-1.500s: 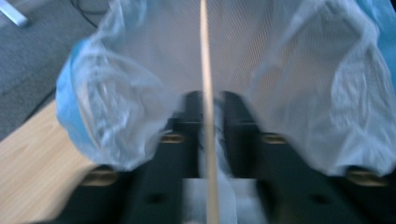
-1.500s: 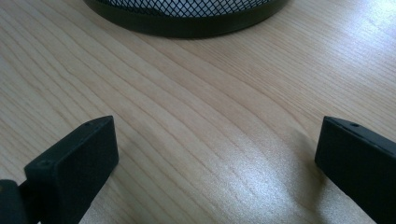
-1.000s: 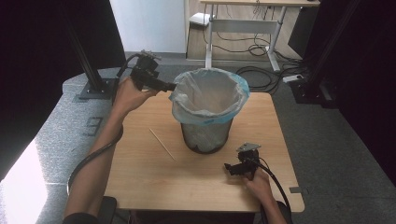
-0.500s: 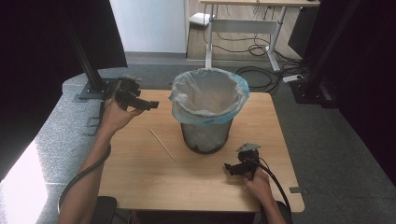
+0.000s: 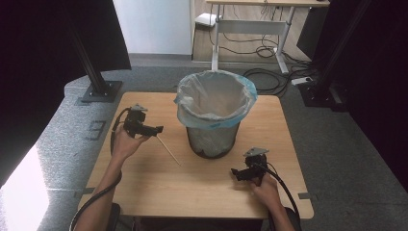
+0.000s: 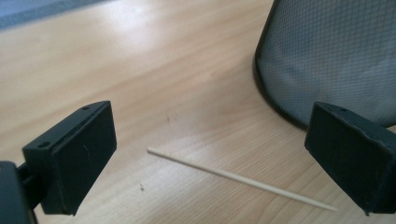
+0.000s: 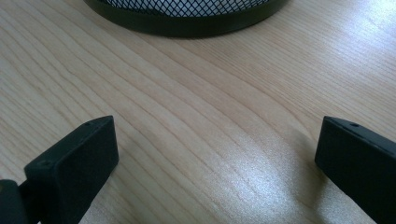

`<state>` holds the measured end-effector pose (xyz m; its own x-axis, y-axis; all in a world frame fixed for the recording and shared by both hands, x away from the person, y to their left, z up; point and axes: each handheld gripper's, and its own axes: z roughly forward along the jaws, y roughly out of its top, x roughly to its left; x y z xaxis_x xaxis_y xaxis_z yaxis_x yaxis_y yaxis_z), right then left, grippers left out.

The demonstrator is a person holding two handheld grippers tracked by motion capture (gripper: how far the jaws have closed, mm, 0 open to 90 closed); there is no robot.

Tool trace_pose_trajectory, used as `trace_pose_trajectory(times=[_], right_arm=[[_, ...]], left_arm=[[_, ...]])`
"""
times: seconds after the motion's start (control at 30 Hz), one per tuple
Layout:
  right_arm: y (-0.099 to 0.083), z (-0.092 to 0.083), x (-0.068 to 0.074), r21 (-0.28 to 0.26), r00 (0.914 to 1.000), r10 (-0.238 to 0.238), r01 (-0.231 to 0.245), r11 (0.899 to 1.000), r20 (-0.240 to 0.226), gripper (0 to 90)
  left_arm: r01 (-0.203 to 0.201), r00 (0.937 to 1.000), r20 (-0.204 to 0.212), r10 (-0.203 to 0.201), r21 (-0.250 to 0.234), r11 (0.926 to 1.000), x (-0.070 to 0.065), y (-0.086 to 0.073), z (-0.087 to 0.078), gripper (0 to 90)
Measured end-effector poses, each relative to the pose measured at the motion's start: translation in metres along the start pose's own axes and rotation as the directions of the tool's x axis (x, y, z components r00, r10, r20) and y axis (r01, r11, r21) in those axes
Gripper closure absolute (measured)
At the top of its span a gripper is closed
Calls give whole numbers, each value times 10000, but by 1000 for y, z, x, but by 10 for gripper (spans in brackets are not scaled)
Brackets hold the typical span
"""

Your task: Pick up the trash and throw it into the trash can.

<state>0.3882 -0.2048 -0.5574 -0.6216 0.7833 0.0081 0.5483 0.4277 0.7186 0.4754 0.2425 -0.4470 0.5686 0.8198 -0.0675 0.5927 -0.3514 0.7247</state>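
Since the earlier frames the left gripper [image 5: 155, 129] has drawn back from the rim of the bin and come down low over the table, while the right gripper [image 5: 235, 172] has kept its place near the front edge.

Largest on the wooden table [image 5: 144, 192] is the black mesh waste bin [image 5: 211, 142], upright near the middle and lined with a pale plastic bag [image 5: 215, 98] folded out over its rim; the bag hides whatever lies inside. The left gripper view cuts the bin [image 6: 336, 56] off at the top and right, and the right gripper view shows just the curved base ring [image 7: 187, 25].

The left gripper [image 6: 210, 154] has its jaws wide apart and holds nothing; they stand either side of the thin wooden skewer [image 6: 238, 177], which lies flat on the table between them, clear of both, just beside the bin's foot. In the high view the skewer [image 5: 168, 150] is a faint slanted line to the left of the bin, its far end hard to make out beneath the jaws.

The right gripper [image 7: 215, 163] is likewise spread wide and empty, with bare wood between its jaws, near the bin's base.
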Motion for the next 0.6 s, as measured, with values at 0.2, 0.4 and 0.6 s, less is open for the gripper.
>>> trace_pose_trajectory(times=[0.2, 0.4, 0.6], right_arm=[[0, 0, 0, -7, 10000, 9, -9, 10000, 1, 0], [0, 0, 0, -7, 10000, 8, -8, 10000, 2, 0], [0, 0, 0, -10, 10000, 7, -7, 10000, -2, 0]], left_arm=[[118, 9998, -136, -114, 281, 9995, -5, -22, 28, 29], [105, 9990, -434, -77, 649, 9978, -12, -38, 53, 43], [309, 9980, -576, -256, 921, 9953, -17, -51, 72, 62]])
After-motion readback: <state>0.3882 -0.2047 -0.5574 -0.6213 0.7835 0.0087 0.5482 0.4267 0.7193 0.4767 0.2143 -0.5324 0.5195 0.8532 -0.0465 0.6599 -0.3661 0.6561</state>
